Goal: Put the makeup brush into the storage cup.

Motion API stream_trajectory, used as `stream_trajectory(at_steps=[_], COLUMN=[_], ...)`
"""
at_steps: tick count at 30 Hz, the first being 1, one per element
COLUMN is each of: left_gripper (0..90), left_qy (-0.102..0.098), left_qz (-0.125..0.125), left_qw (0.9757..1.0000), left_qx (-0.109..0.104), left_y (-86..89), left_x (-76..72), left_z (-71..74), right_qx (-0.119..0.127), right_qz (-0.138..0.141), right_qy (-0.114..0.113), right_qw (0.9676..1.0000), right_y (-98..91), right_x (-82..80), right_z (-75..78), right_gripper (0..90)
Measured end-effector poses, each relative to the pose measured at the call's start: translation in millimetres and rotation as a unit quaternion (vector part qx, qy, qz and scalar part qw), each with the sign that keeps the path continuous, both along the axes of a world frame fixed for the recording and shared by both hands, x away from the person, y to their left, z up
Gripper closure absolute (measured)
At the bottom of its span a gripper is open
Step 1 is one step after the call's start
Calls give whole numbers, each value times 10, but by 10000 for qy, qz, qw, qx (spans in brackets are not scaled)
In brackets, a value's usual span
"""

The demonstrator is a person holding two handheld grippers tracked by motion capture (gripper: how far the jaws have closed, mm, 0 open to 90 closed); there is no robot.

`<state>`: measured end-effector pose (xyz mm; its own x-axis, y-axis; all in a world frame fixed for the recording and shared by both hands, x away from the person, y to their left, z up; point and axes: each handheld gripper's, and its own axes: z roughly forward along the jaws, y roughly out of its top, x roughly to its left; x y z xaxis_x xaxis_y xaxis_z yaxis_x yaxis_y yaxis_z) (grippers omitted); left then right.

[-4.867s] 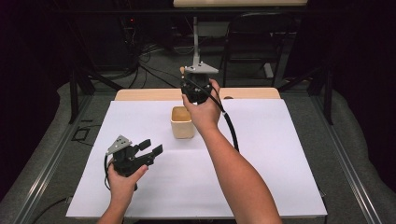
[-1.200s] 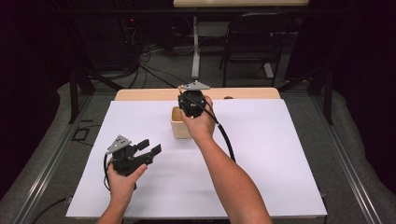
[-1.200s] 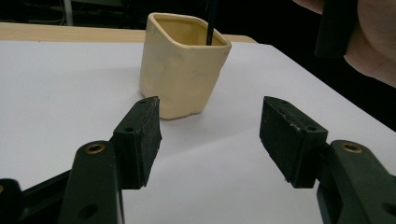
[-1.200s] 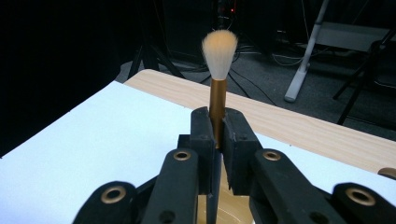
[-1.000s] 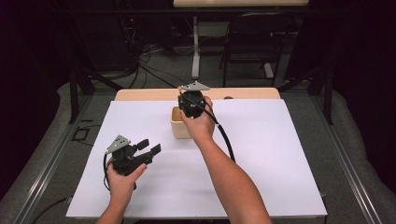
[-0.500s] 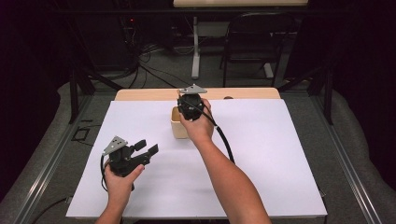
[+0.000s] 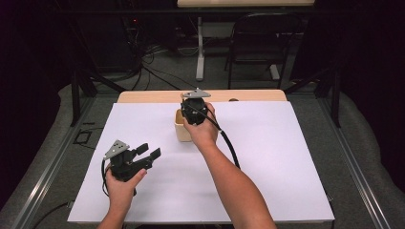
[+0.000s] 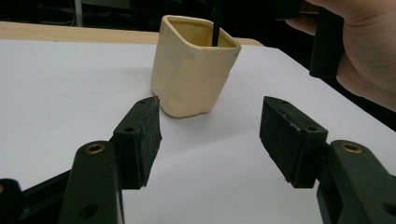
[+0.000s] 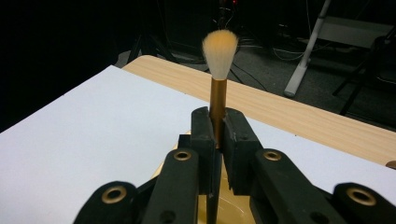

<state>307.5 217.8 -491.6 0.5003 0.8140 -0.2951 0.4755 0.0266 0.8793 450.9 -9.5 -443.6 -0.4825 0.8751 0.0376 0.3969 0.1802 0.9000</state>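
1. R gripper [image 9: 217,135]: jaws clamped on a makeup brush [image 9: 218,74], pads squeezing the copper-coloured ferrule from both sides. Brush stands upright, bristle tuft up top, thin black handle running down between the jaws.
2. Directly under that grip sits the cup [image 8: 194,65]. In the left gripper view the black handle dips inside its mouth, near the far wall; can't tell if the tip reaches the bottom.
3. High view: right hand [image 7: 203,129] holds the gripper over the cup's right side, covering part of it. Black cable trails back along the forearm.
4. L gripper [image 7: 143,155]: jaws wide apart, nothing between them, held low over the sheet, well apart from the cup and aimed at it.
5. Nothing lies between the L gripper and the cup, just bare white sheet [image 7: 286,157].
6. Around: white sheet covers most of the wooden tabletop [image 7: 143,97], a wood strip showing at the far edge. Beyond that, a dark folding chair [image 7: 262,43] and floor cables.
7. Materials: cup is cream, glazed ceramic look, rounded-square w/ slightly lumpy walls. Bristles soft, pale w/ an orange tint. Gripper pads are black and matte, w/ brass-coloured rivets on the links.
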Motion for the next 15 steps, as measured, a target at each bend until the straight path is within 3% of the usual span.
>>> stream_trajectory(at_steps=[15], left_gripper=[384], left_qy=[-1], left_qz=[4], left_qw=[10000], left_qx=[-3], left_y=[1], left_x=[-1], left_z=[1], right_qx=[19], right_qz=[-25], right_qy=[32], right_qw=[10000], right_y=[-9], right_x=[-4], right_z=[-72], right_gripper=[834])
